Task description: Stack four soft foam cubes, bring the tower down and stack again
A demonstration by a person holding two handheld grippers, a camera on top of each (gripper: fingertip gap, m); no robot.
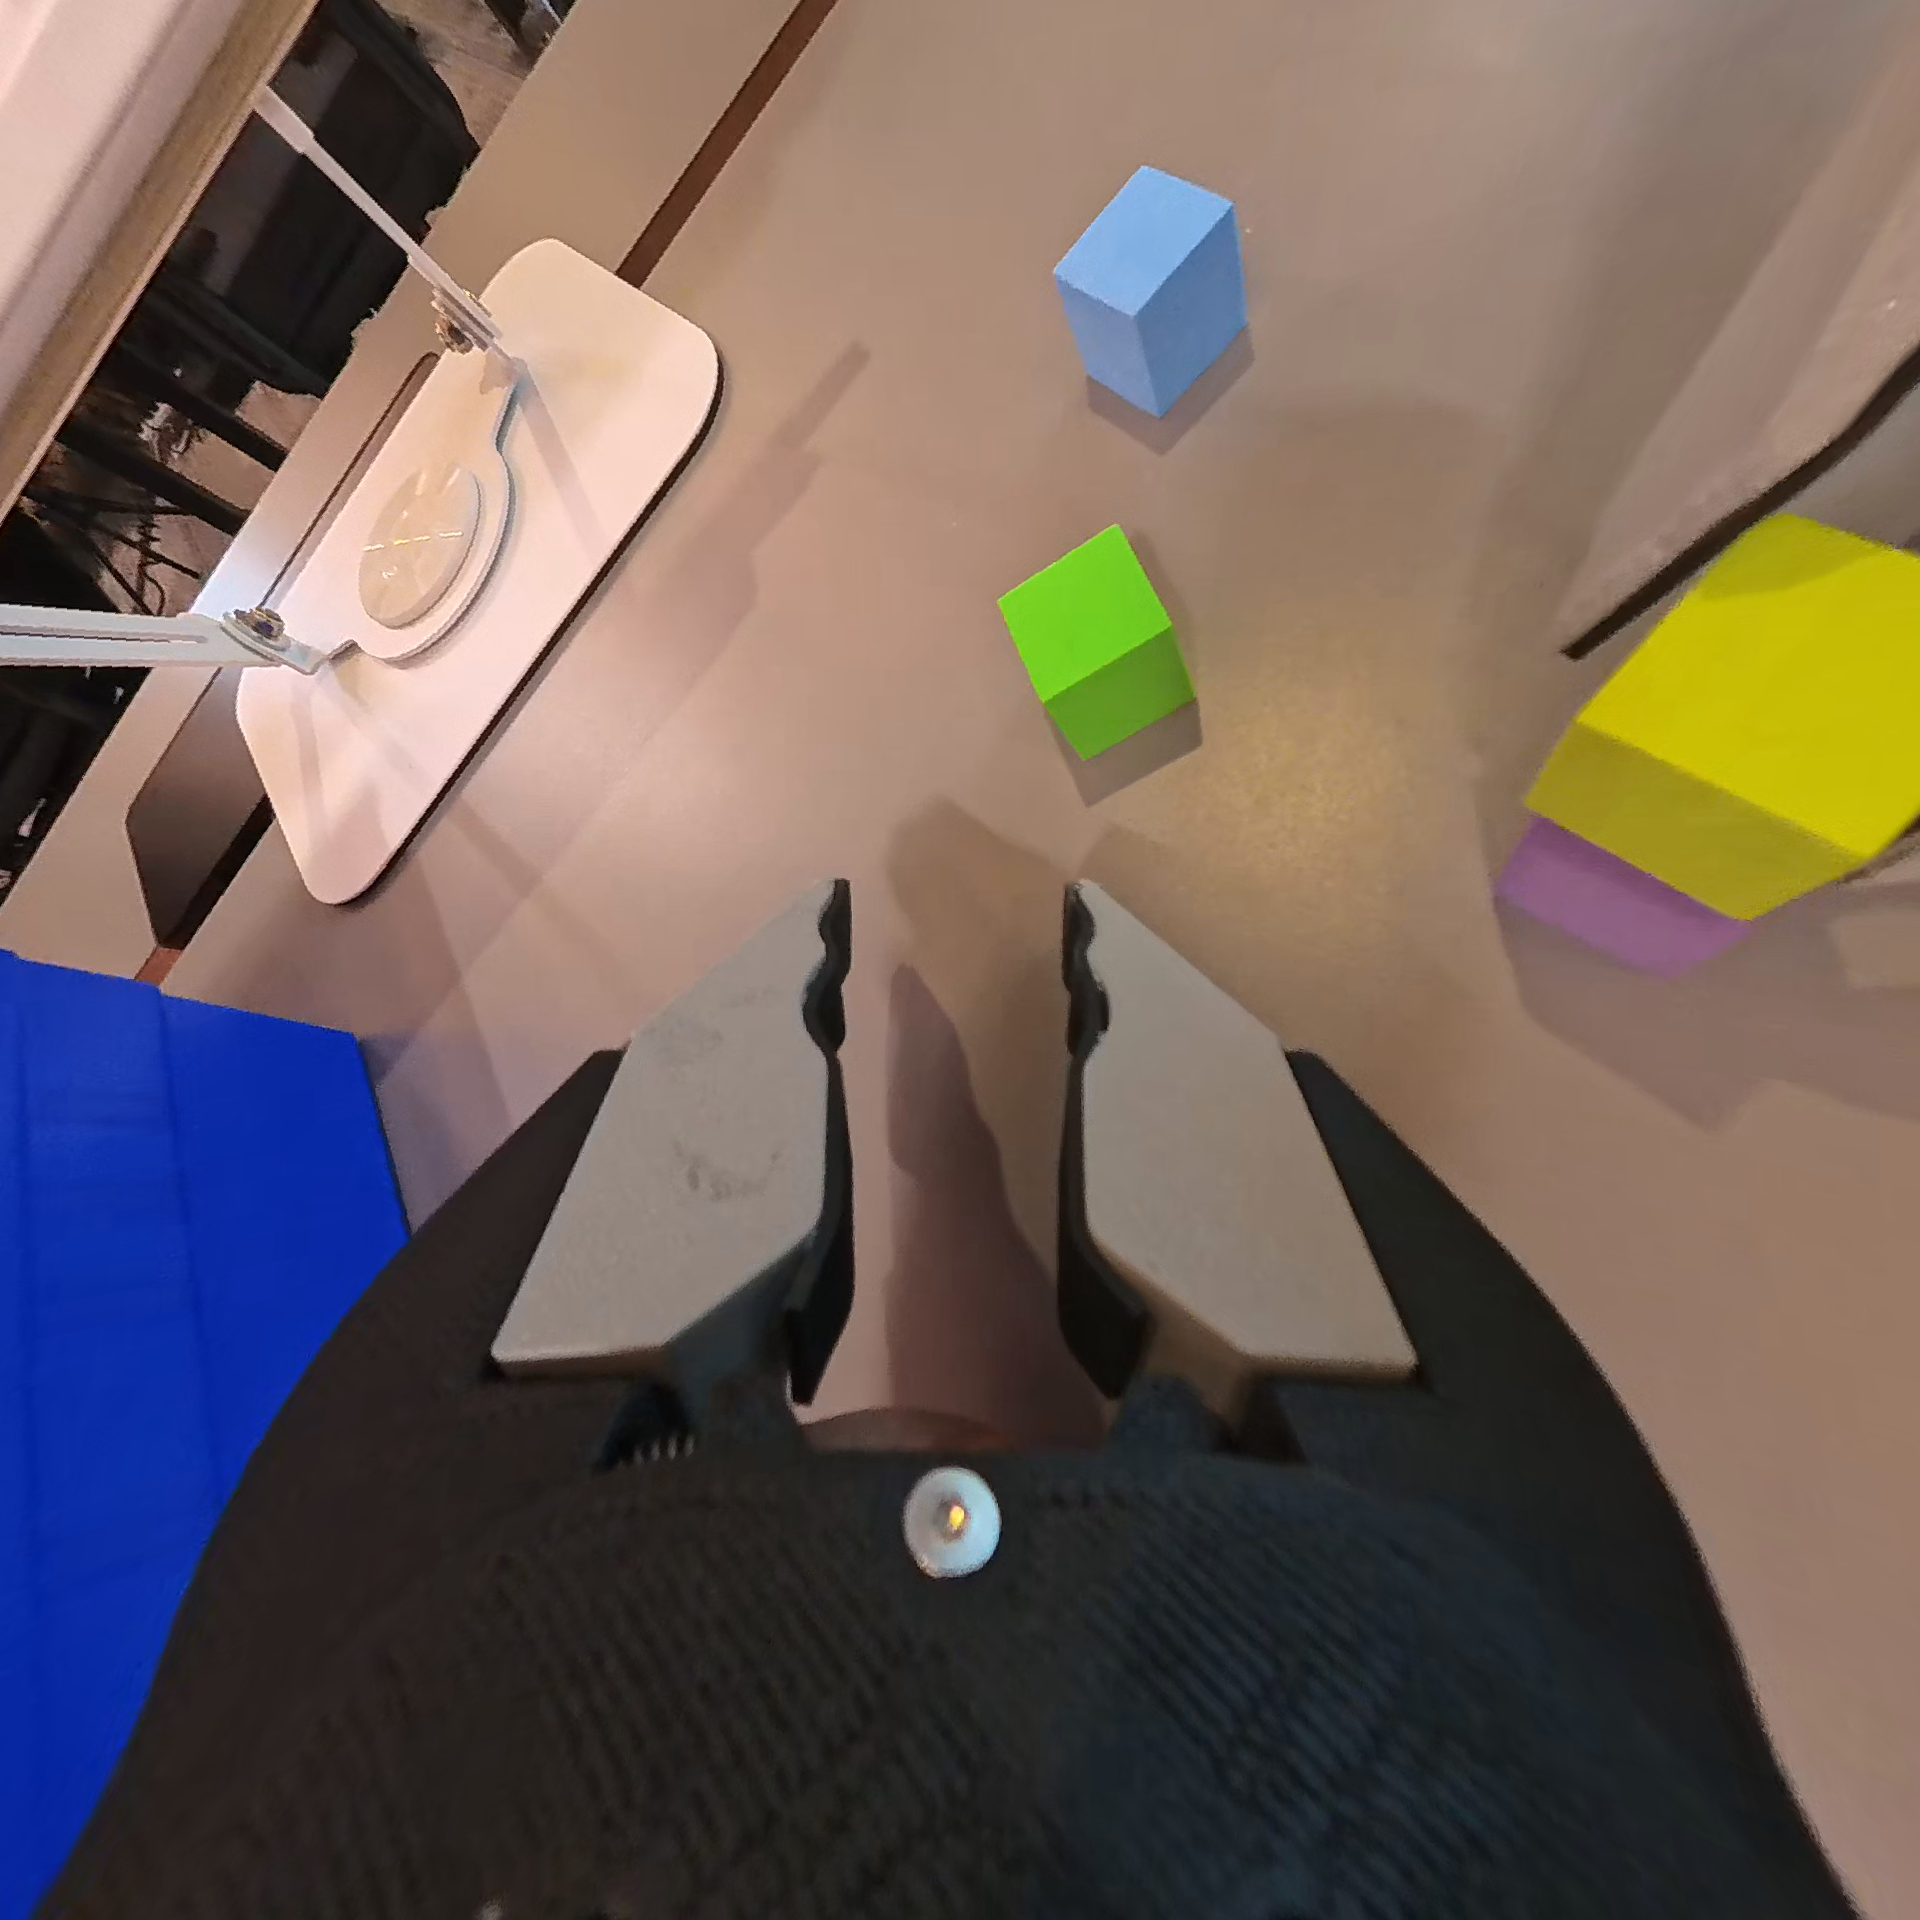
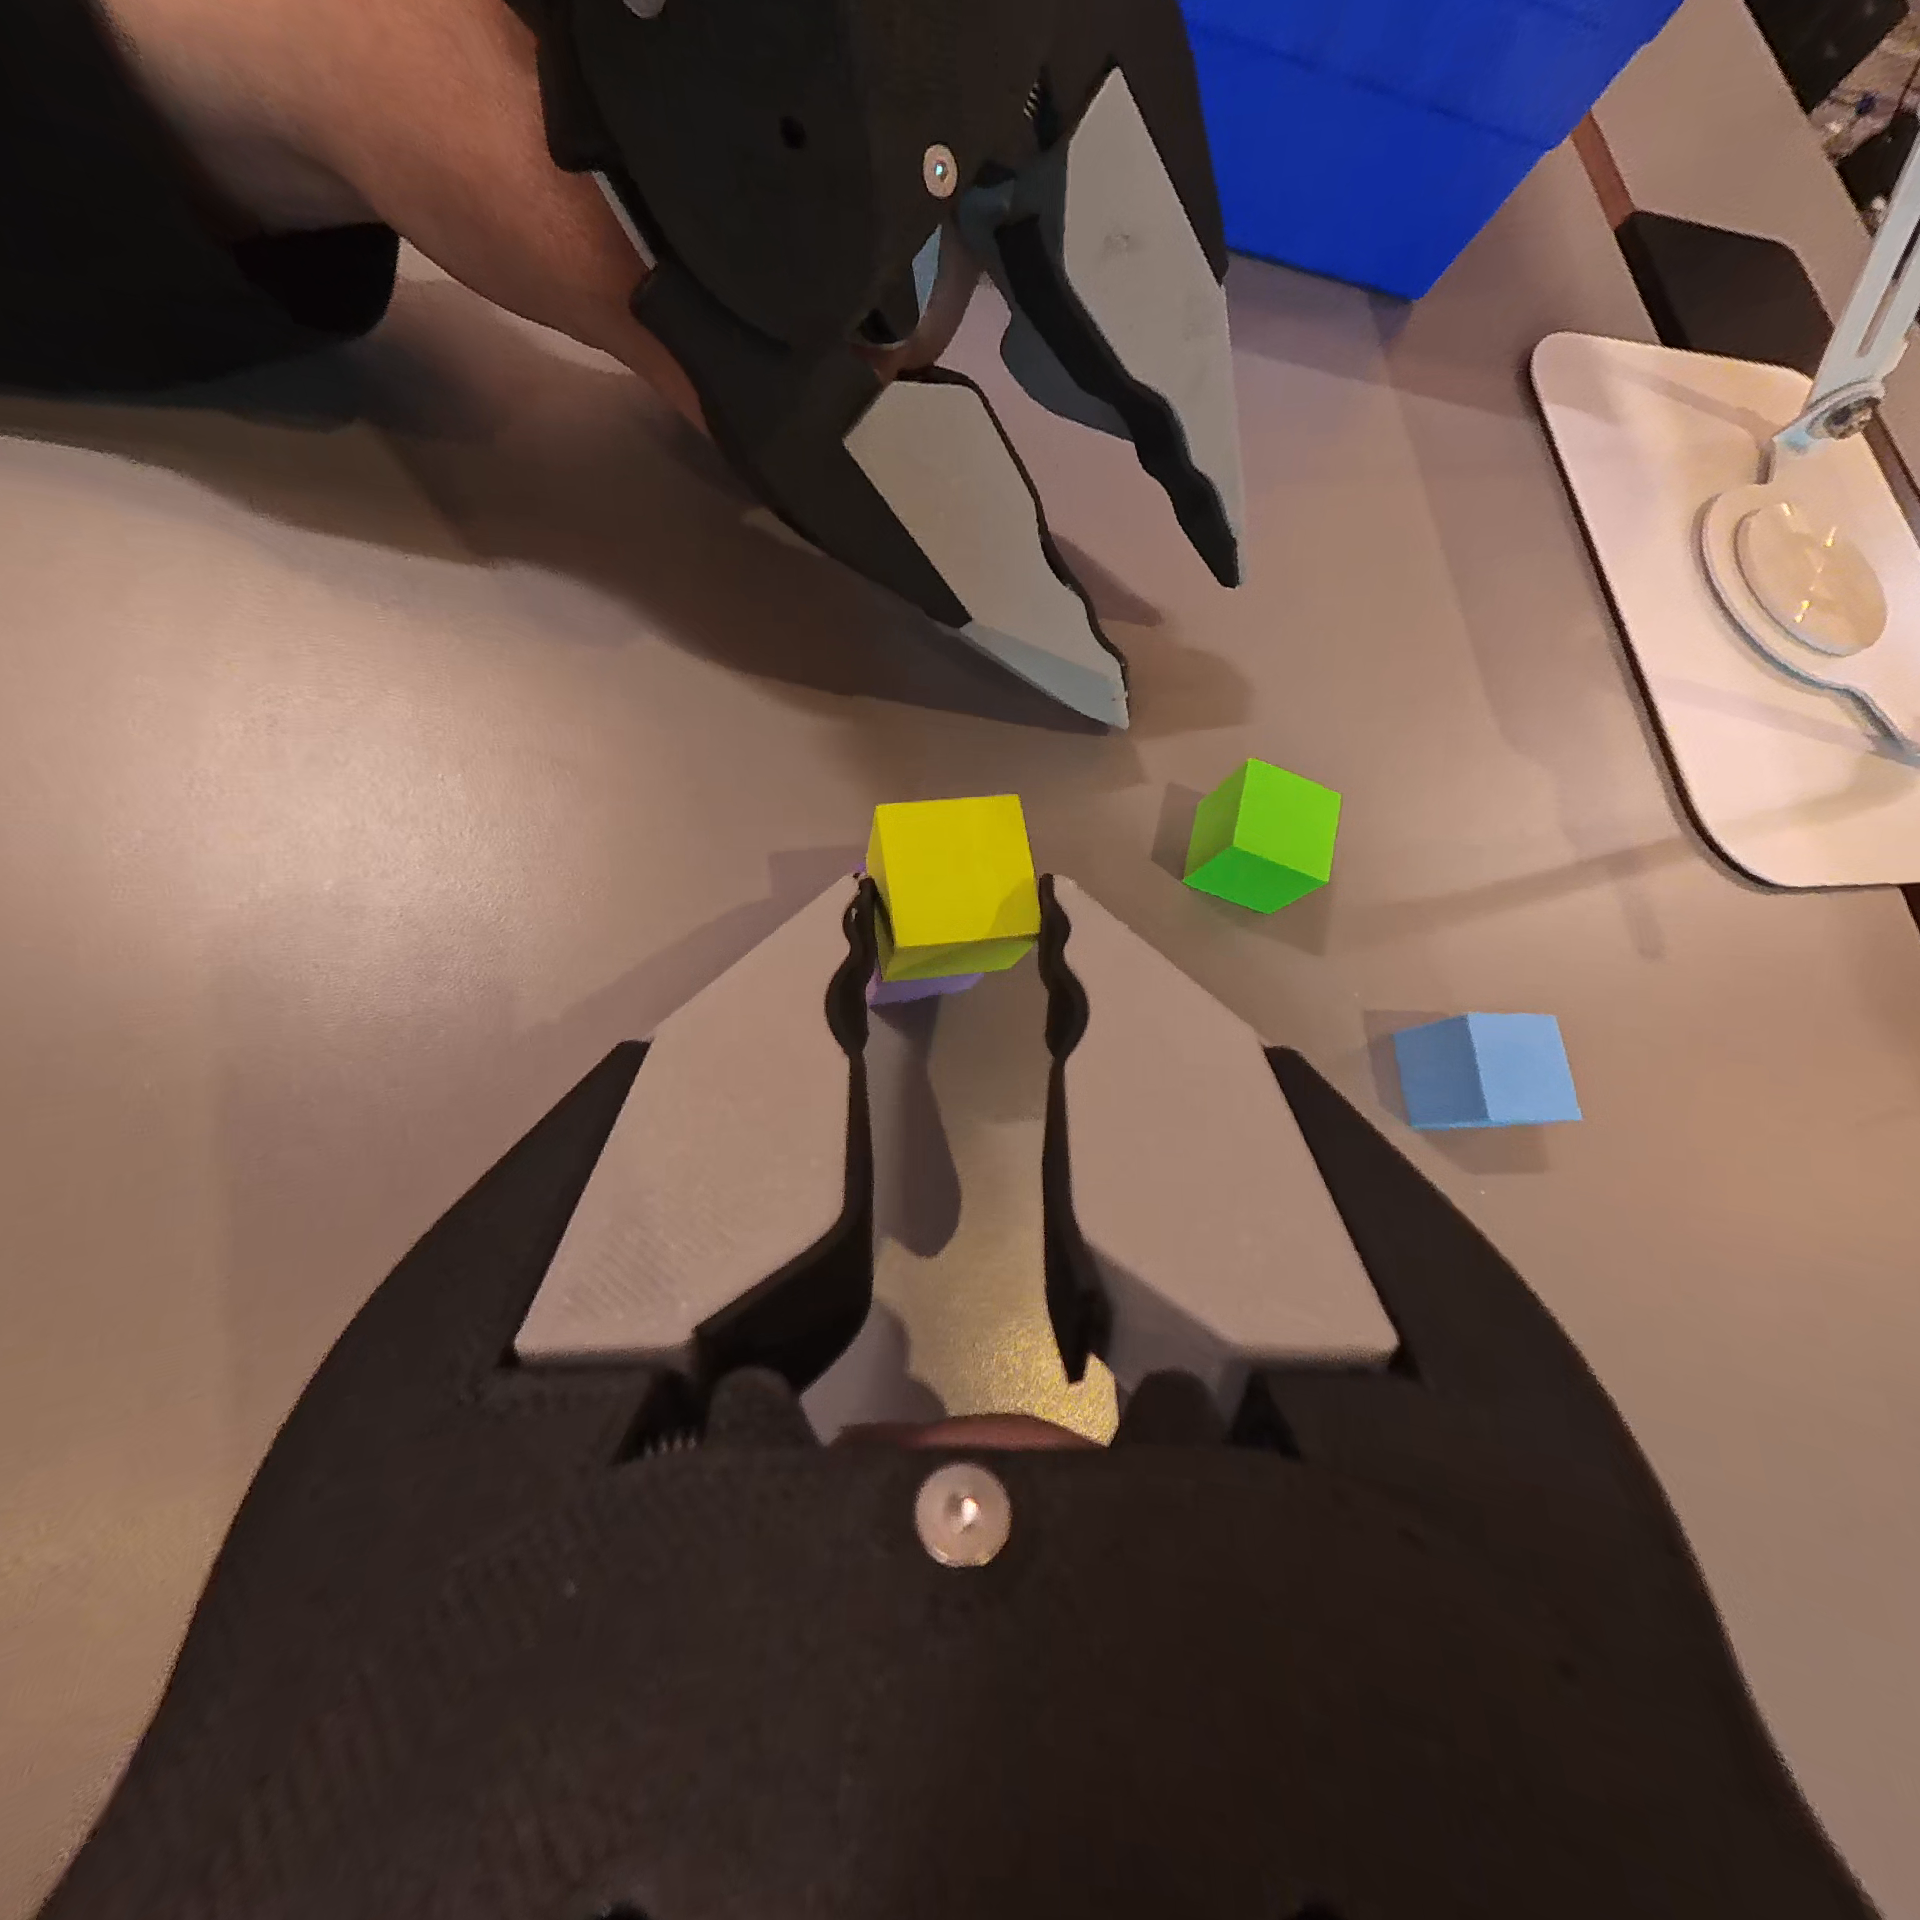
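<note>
The right hand-held gripper [image 2: 951, 904] grasps the yellow foam cube [image 2: 951, 873]: its two fingertips press the cube's opposite side faces, and the opening is just the width of the cube. The yellow cube sits on top of the purple foam cube [image 2: 920, 987], of which only a small part shows below it. Whether the yellow cube already rests fully on the purple one I cannot tell.

The left hand-held gripper [image 1: 956, 925] is released and holds nothing. Its jaws stand apart, a little wider than one cube, and it points down toward the counter [image 1: 1351, 156], close to the green foam cube [image 1: 1091, 639].

Farther out, the green cube lies alone on the counter just beside the small stack, and the light blue foam cube [image 1: 1153, 286] lies beyond it, apart from the others. Toward one edge of the counter stands a white lamp base [image 1: 582, 416], and a blue box [image 1: 156, 1351] is at the near corner on the left side.

The cubes are probably very light and soft, so a hard squeeze would deform them and they may spring aside at release. I think it is best to take each cube on two flat opposite sides, near the middle, with gentle pressure. The stack seems two cubes high, so green and blue remain.
</note>
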